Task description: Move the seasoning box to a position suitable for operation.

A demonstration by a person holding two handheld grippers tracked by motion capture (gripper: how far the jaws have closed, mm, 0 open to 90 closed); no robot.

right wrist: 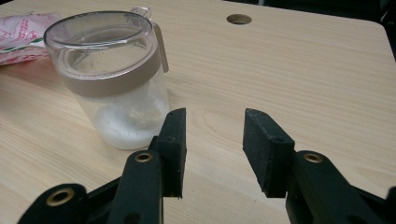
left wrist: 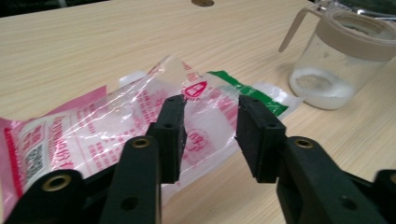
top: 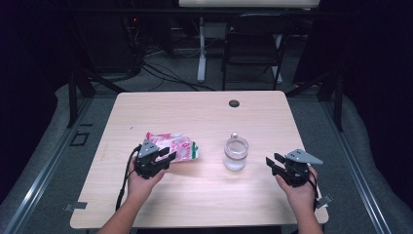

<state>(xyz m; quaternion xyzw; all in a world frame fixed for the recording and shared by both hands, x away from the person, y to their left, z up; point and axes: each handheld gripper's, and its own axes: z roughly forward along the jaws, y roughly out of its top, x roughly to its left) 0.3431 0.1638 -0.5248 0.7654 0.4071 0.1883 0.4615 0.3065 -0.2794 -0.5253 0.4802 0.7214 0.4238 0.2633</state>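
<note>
High view: we hover our released left hand-held gripper (top: 162, 157) at the unopened pink-and-clear plastic powder bag (top: 176, 146), our released right hand-held gripper (top: 273, 163) beside the lidded clear jar (top: 235, 152) — nothing grasped yet.

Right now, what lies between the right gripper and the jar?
Nothing: in the high view, bare table separates the open right gripper from the jar; the right gripper view agrees.
</note>
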